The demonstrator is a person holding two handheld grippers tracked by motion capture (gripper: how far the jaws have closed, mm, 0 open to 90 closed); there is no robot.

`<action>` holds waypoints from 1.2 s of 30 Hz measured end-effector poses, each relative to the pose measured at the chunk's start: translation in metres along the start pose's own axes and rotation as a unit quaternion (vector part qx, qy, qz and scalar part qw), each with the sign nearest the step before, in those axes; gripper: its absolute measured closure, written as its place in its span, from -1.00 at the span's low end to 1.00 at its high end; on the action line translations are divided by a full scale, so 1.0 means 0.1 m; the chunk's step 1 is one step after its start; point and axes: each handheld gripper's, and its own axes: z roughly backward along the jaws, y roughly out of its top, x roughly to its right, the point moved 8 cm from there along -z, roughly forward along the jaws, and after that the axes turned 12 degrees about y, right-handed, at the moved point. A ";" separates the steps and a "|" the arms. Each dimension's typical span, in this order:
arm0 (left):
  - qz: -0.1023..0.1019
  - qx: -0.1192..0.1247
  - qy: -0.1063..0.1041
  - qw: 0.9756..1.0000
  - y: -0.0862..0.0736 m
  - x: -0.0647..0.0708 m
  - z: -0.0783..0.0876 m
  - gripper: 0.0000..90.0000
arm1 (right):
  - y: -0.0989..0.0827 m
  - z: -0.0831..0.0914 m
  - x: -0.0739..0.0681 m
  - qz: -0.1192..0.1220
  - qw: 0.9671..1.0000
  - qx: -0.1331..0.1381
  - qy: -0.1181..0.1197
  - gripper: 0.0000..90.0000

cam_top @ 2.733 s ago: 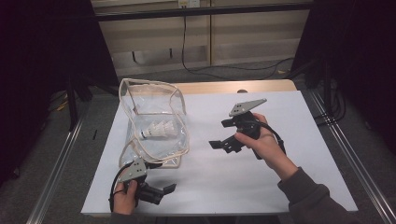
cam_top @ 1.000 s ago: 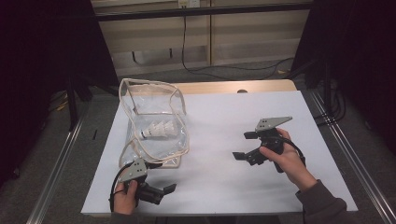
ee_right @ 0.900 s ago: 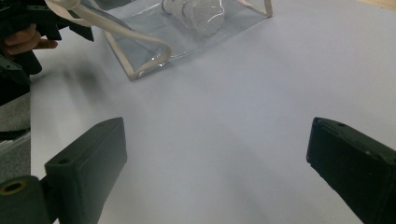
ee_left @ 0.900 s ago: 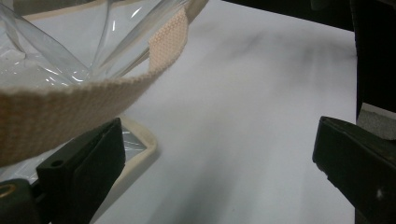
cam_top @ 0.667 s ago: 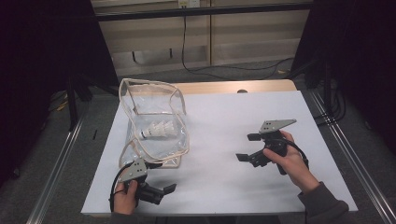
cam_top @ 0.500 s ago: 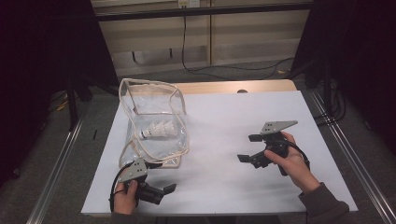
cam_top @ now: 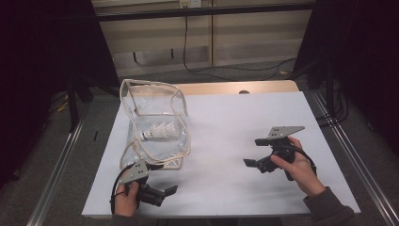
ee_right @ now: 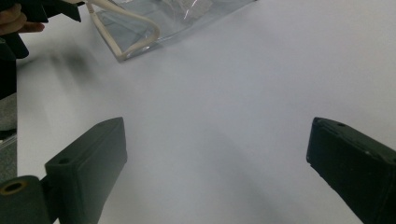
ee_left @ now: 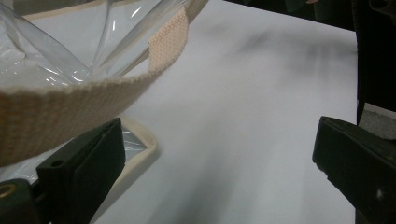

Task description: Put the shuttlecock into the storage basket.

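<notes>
A clear plastic bag (cam_top: 155, 117) with beige trim stands open on the left of the white sheet (cam_top: 226, 117). Inside it lies a white shuttlecock (cam_top: 157, 132). My left gripper (cam_top: 162, 193) rests near the front edge, just in front of the bag, jaws open. In the left gripper view the bag's beige strap (ee_left: 88, 100) crosses above the left jaw of my left gripper (ee_left: 217, 154), and nothing lies between the jaws. My right gripper (cam_top: 254, 153) is held at the right front, open and empty. The right gripper view shows my right gripper (ee_right: 217, 144) over bare sheet, with the bag (ee_right: 140, 23) farther off.
The white sheet covers a wooden table (cam_top: 235, 87). Metal rails (cam_top: 350, 160) run along both sides, with dark floor and a cable (cam_top: 188, 47) behind. The person's other hand (ee_right: 14, 18) shows at the top left of the right gripper view.
My right gripper has moved from beside the bag toward the right front of the sheet and settled lower. The left gripper, bag and shuttlecock have stayed put.
</notes>
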 end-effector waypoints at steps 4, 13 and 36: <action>0.000 0.000 0.000 1.000 0.00 0.00 0.00 -0.95 | -0.03 0.01 0.00 0.000 1.000 -0.001 -0.002 -0.90; 0.000 -0.001 -0.001 1.000 0.00 0.00 0.00 -0.95 | -0.07 0.03 0.00 0.002 1.000 0.000 0.000 -0.90; -0.001 -0.001 -0.001 1.000 0.00 0.00 0.00 -0.95 | -0.23 0.07 0.04 -0.002 1.000 -0.003 -0.011 -0.90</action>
